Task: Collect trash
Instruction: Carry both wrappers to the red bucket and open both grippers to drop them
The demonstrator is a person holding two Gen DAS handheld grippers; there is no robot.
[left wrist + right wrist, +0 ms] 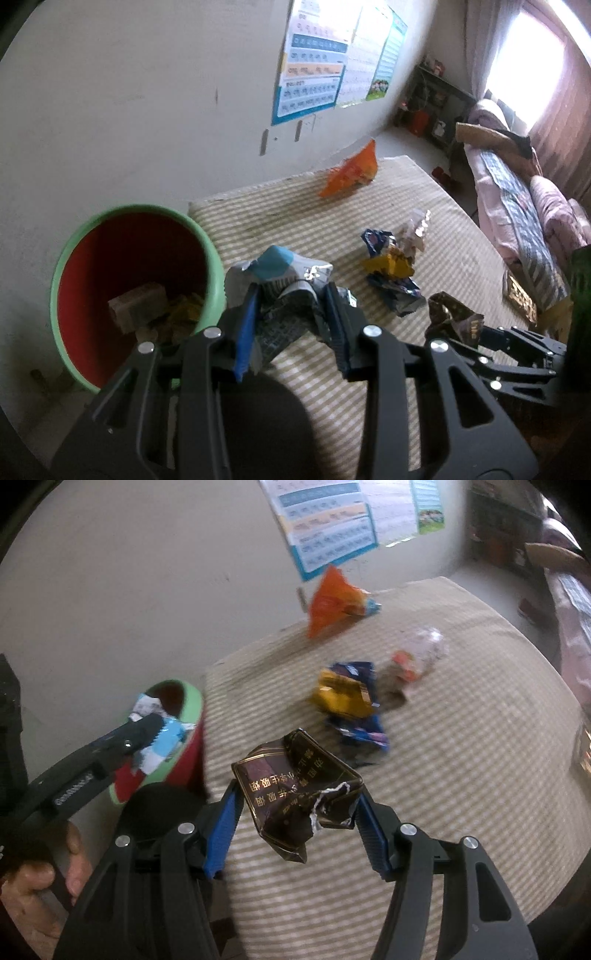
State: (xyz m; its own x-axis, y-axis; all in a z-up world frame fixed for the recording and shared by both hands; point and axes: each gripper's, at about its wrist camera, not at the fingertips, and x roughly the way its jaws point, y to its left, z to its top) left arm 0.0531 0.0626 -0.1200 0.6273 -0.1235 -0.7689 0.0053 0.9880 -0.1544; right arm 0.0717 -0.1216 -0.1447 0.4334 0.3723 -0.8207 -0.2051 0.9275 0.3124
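nearest to me, my right gripper (299, 816) is pinching a crumpled dark brown packet (295, 794) with gold lettering, one blue pad on each side of it, held clear above the striped mat (461, 775). i judge it light and papery; the torn white edge near the right pad looks weak, so the hold is better across the creased body than on that flap.

my left gripper (291, 317) is pressed onto a crushed silver and light-blue wrapper (284, 273), pads on its two sides. foil like this is nearly weightless, springy and a little slick, so i'd guess it could slide if the squeeze eased. a hand (55, 867) shows on that tool's handle in the right view.

just left of the wrapper stands the bin (66, 258), green rim, red inside, at the mat's near-left corner beside the wall (129, 92). in its bottom lie a tan carton-like piece (136, 306) and some yellow scraps (184, 306); it is far from full.

farther out on the mat lie a blue and yellow snack bag (391, 269) and, just beyond it, a clear crinkly wrapper (417, 229). farthest, near the wall, an orange bag (351, 173) stands up on its crumpled end. all look soft and light, best pinched at a bunched fold.
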